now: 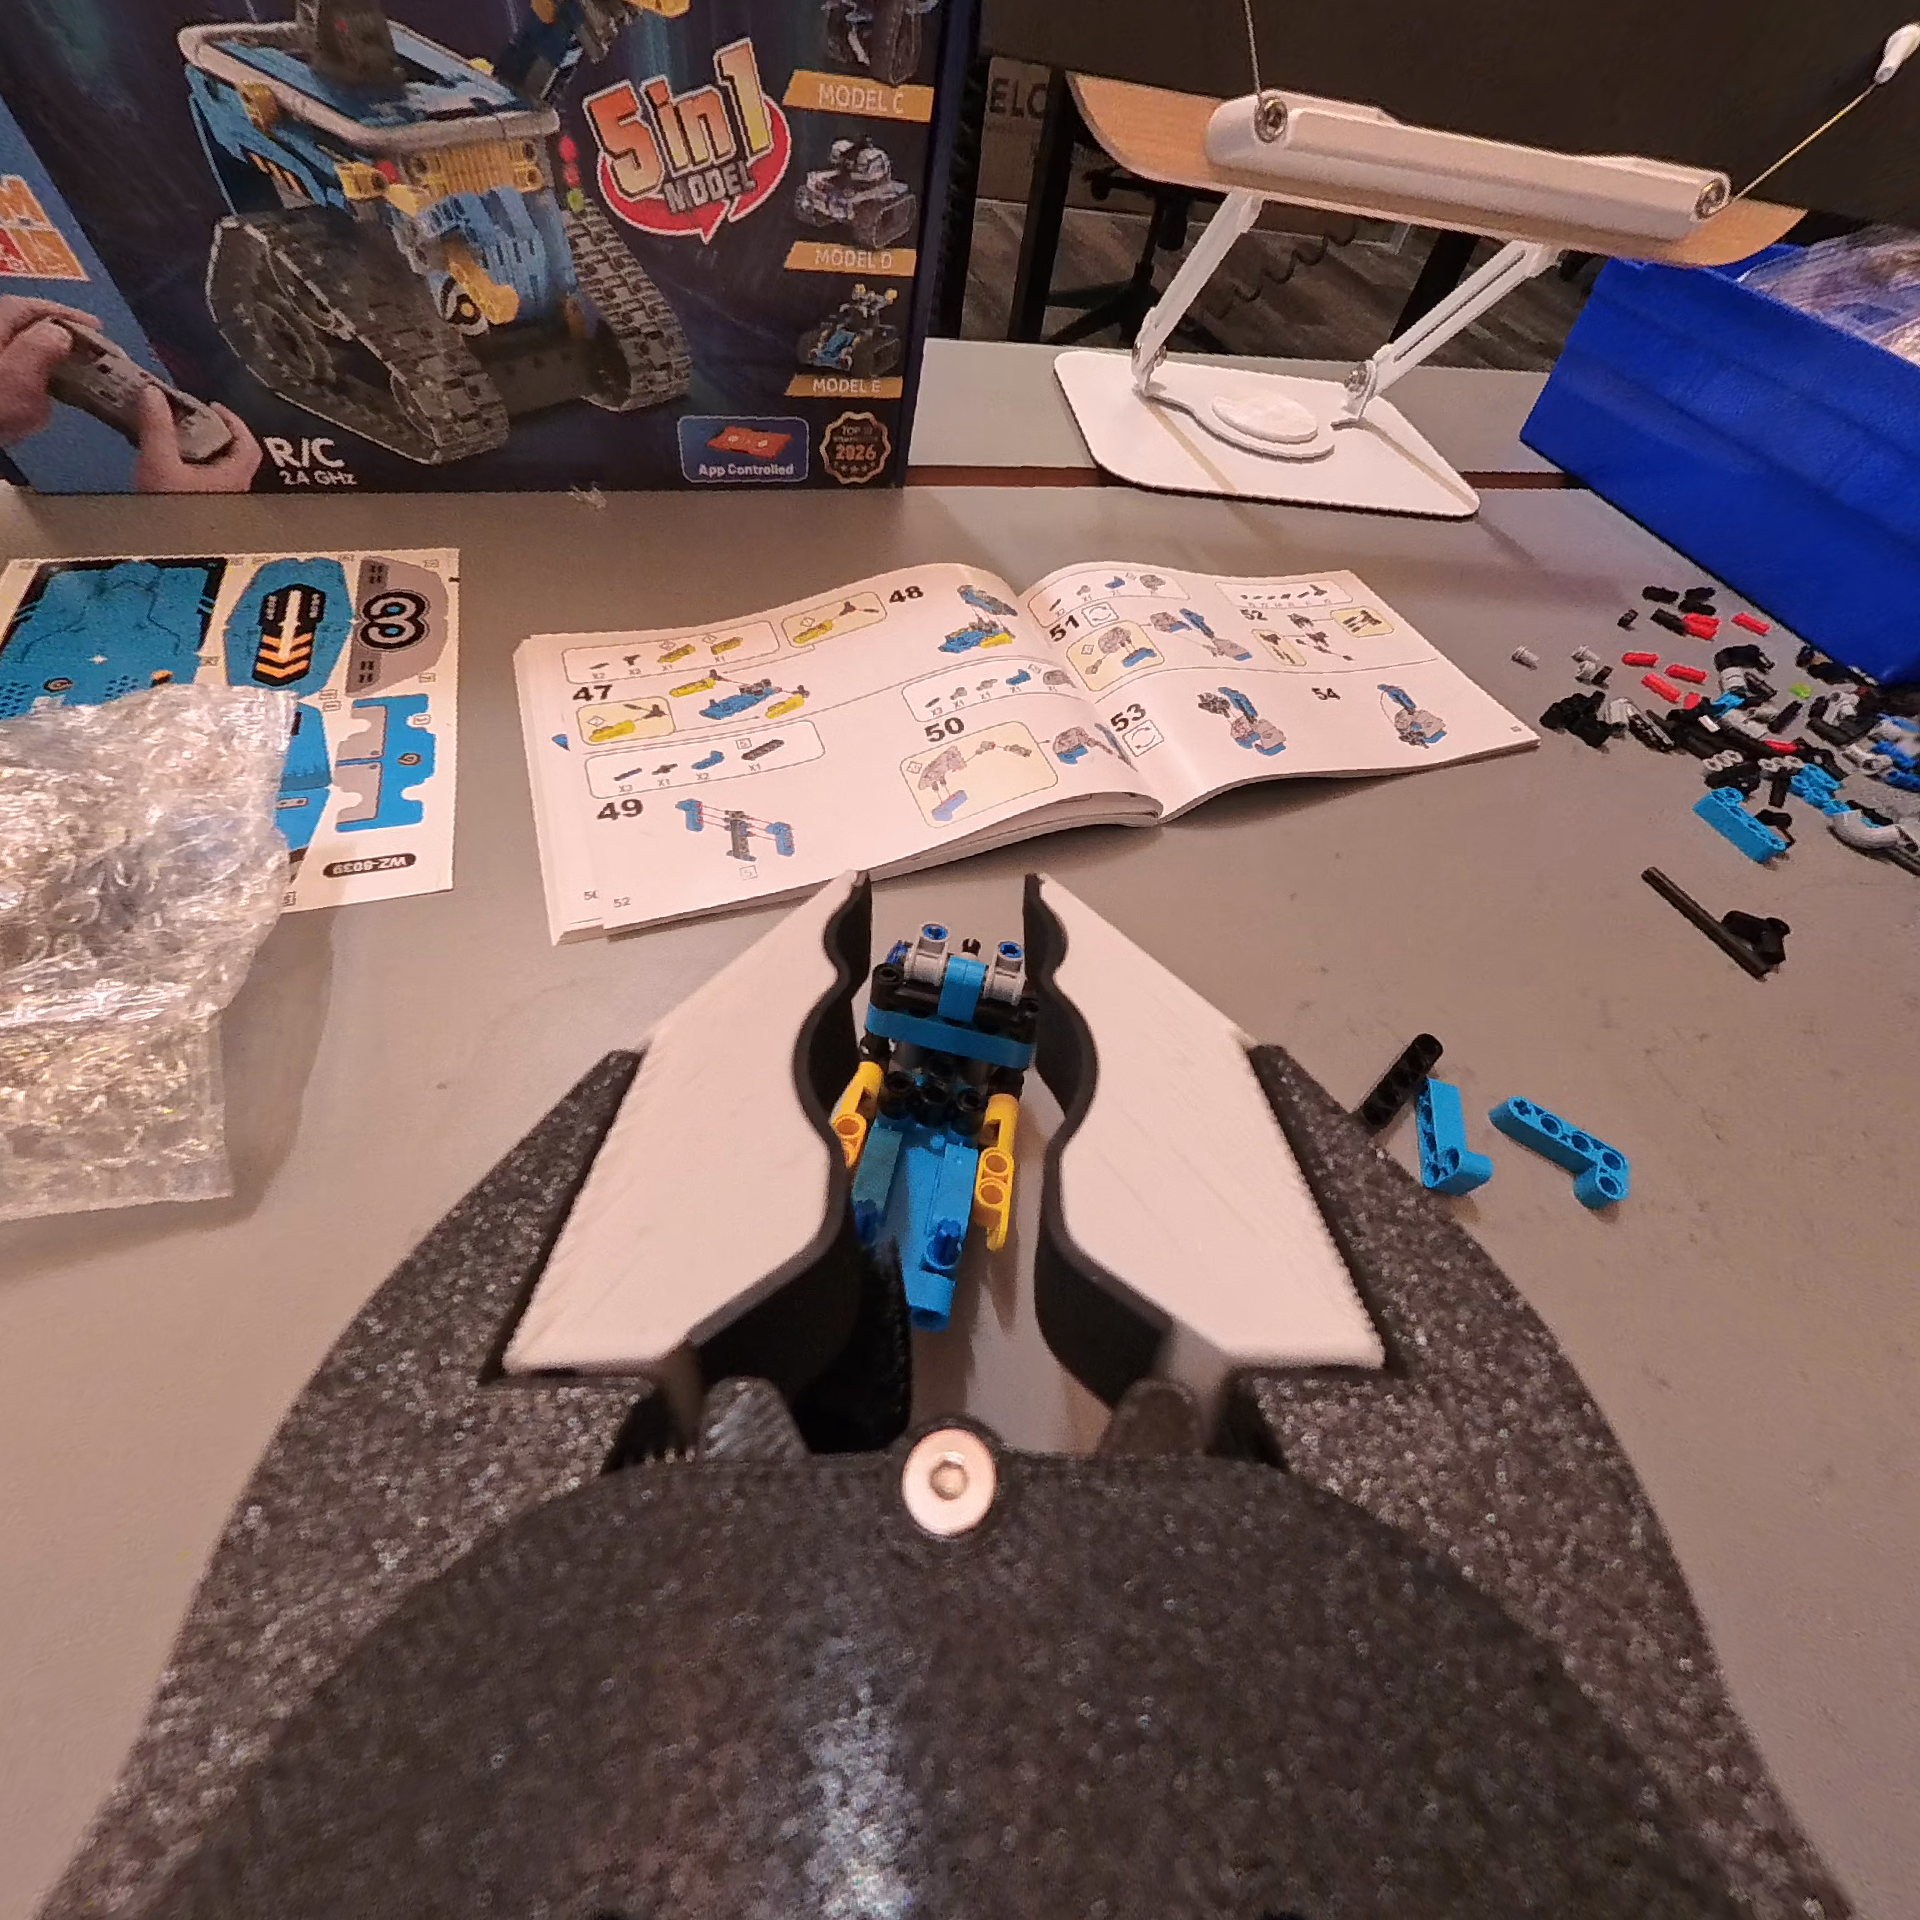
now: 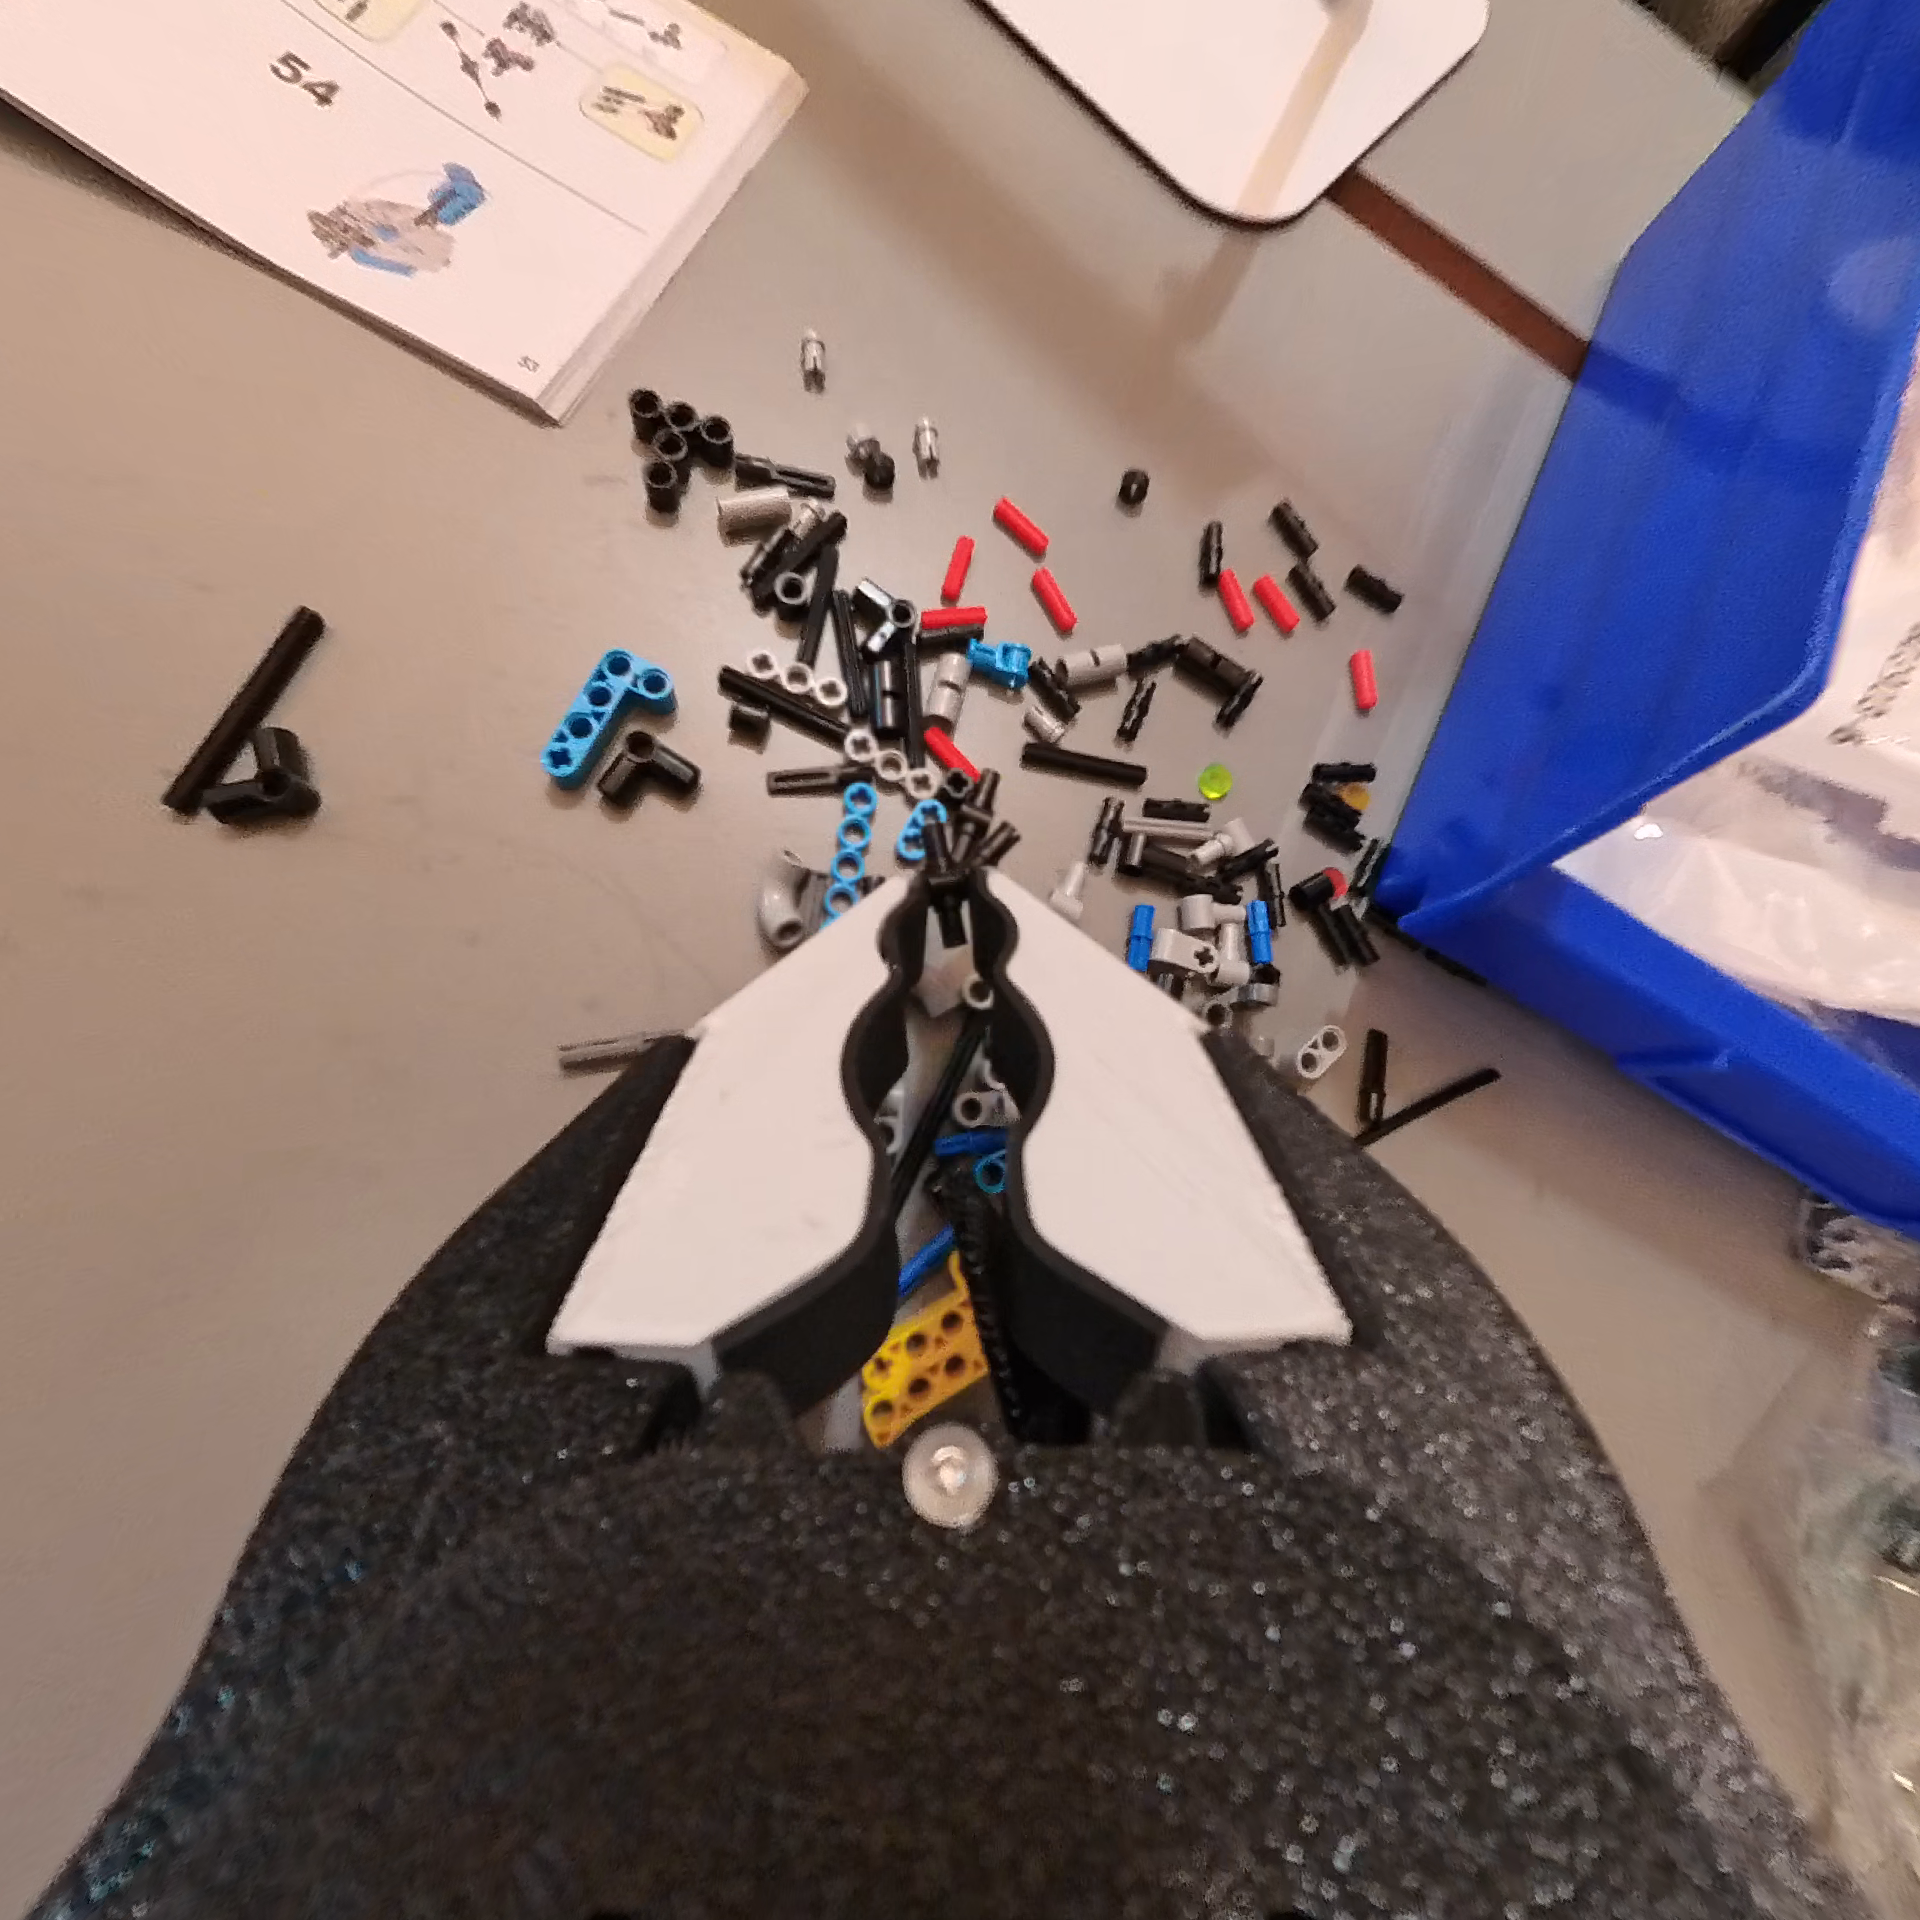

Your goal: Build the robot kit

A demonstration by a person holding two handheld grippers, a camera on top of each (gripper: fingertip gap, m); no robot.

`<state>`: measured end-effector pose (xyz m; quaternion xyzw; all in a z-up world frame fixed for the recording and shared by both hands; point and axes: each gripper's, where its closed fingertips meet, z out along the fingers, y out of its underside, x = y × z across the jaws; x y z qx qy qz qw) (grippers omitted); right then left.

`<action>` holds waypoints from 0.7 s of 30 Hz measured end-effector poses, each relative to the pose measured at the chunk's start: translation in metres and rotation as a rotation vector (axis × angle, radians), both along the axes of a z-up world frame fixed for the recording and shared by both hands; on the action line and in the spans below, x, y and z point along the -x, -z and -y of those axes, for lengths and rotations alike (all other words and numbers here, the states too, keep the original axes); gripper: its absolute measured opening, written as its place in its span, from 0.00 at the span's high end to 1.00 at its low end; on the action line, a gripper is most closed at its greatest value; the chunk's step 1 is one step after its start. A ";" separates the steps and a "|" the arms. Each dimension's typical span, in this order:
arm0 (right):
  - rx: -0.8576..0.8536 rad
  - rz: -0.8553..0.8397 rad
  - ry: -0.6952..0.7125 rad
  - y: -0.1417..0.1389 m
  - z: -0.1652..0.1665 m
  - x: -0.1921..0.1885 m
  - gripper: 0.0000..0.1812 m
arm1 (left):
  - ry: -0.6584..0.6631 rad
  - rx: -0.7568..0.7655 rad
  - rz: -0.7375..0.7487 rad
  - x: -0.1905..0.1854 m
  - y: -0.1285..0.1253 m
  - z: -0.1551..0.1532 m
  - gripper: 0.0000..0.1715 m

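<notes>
My left gripper (image 1: 948,883) is shut on a small brick assembly (image 1: 940,1091) of blue, black, yellow and grey parts, held just above the grey table (image 1: 416,1299). Two blue L-shaped beams (image 1: 1449,1138) and a black beam (image 1: 1403,1075) lie to its right. My right gripper (image 2: 951,883) is nearly closed, pinching a small black pin (image 2: 948,906) at its tips, over a scattered pile of loose black, red, grey and blue parts (image 2: 987,675). A yellow beam (image 2: 920,1361) shows under its fingers.
An open instruction booklet (image 1: 935,727) lies ahead, with a sticker sheet (image 1: 384,727) and crumpled plastic bag (image 1: 114,914) at left. The toy box (image 1: 468,239) and a white stand (image 1: 1278,436) are behind. A blue bin (image 2: 1662,623) stands right. A black axle with connector (image 2: 244,717) lies apart. My right fingertips sit around 40 centimeters from my left ones.
</notes>
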<state>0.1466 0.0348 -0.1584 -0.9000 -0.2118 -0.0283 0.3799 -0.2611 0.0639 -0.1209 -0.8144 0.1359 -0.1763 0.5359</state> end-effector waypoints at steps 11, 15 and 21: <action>0.037 -0.004 0.030 0.022 0.001 -0.014 0.96 | 0.016 0.004 0.018 -0.003 -0.001 0.003 0.83; 0.002 -0.014 0.029 0.012 -0.003 -0.012 0.96 | 0.010 0.008 0.020 -0.002 0.000 0.002 0.83; -0.053 -0.043 -0.007 -0.012 -0.001 0.005 0.96 | 0.008 0.008 0.024 -0.001 -0.001 0.002 0.83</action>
